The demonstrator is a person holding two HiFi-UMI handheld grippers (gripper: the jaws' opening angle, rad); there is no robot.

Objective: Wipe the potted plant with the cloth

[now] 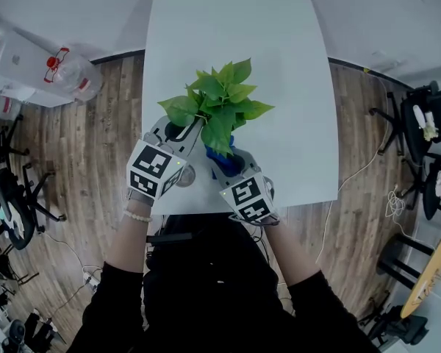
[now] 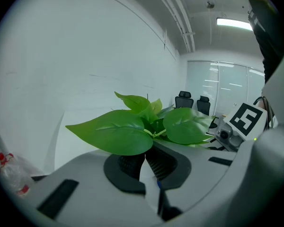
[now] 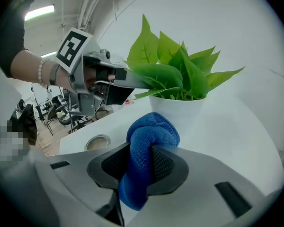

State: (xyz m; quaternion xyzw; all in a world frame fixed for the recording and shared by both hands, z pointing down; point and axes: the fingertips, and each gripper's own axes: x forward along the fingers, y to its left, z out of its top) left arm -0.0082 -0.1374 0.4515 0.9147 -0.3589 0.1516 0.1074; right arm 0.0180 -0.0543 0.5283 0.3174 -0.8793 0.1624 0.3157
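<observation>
The potted plant (image 1: 219, 101) stands near the front edge of the white desk (image 1: 235, 35), where our left fingers (image 2: 127, 167) pinch one leaf (image 2: 116, 134) and our right fingers (image 3: 163, 167) clench the blue cloth (image 3: 149, 136) close to its pot (image 3: 175, 108).

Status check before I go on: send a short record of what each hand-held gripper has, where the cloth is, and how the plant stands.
left hand-held gripper: shut on one leaf, held out to the side
right hand-held gripper: shut on the blue cloth
cloth position: bunched, close to the white pot, below the leaves; contact cannot be told
potted plant: upright on the white table
</observation>
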